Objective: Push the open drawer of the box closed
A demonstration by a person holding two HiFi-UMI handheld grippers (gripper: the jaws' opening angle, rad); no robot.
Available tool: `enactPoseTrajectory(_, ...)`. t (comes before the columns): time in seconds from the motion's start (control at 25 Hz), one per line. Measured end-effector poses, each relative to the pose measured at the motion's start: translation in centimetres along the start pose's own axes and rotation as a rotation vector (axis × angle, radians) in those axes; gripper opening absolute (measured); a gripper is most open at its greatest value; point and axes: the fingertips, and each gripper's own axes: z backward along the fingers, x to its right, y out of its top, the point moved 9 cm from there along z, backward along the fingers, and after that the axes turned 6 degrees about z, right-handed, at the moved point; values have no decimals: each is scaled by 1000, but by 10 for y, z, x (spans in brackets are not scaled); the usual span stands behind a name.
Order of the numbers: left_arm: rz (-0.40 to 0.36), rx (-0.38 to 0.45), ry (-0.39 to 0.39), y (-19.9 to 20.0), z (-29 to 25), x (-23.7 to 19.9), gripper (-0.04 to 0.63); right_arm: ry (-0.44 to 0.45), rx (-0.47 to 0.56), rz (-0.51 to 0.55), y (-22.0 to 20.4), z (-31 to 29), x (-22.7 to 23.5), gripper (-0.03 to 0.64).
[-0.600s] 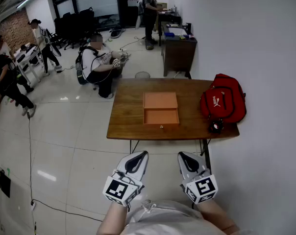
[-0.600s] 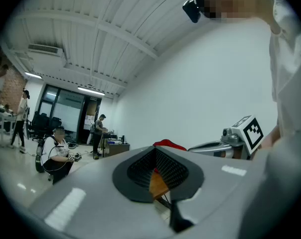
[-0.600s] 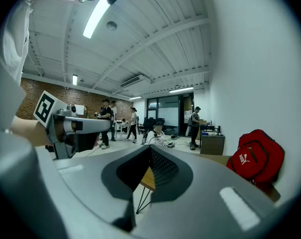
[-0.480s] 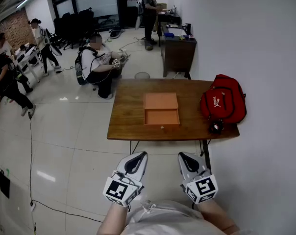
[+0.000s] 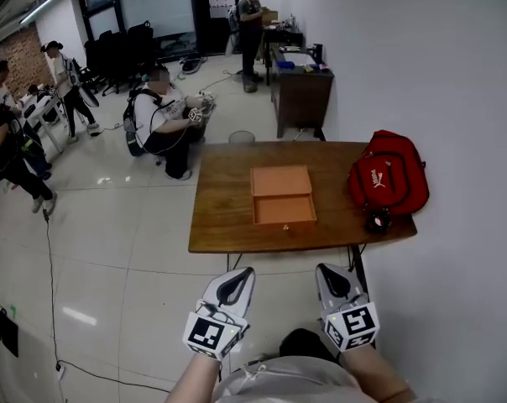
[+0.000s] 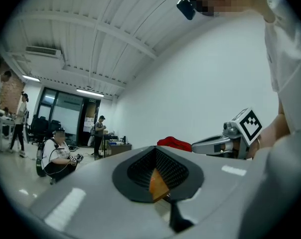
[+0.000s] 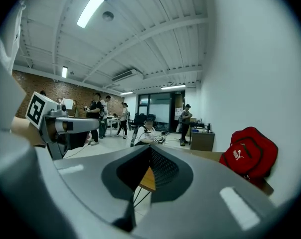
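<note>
An orange box [image 5: 280,180] lies on the wooden table [image 5: 220,208] ahead of me, its drawer [image 5: 284,211] pulled out toward me with a small knob [image 5: 287,227] on its front. Both grippers hang low in the head view, well short of the table and over the floor. My left gripper [image 5: 235,282] is shut and holds nothing. My right gripper [image 5: 331,277] is shut and empty too. In the left gripper view a sliver of the orange box [image 6: 158,185] shows through the left gripper [image 6: 158,178]. A corner of the table [image 7: 148,179] shows through the right gripper [image 7: 148,176].
A red backpack [image 5: 389,182] sits on the table's right end, with a small dark object [image 5: 377,222] in front of it. A white wall runs along the right. A person [image 5: 161,124] crouches beyond the table's far left corner. Others stand farther back near a dark desk [image 5: 301,91].
The table and box sit slightly lower and to the right in the head view. Both grippers have shifted a little with it and stay shut. A dark shoe now shows below them.
</note>
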Motion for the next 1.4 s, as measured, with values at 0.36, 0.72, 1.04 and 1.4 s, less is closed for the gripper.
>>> enactPoseTrajectory(0.36,95,-76,61,-34,-40,-47,6,-12,-79,-43,-21,-57,28,-2)
enactPoseTrajectory(0.72,181,-241,93,-90,-125,-97,6,66,-160,-63,-63,-155,69,-2)
enactPoseTrajectory(1.04,335,-352,143,-152,-164,-114,6,129,-326,-130,-130,-204,81,-2)
enactPoseTrajectory(1.4,382,-503,149,-213,-202,-126,6,124,-454,-177,-189,-232,83,-2)
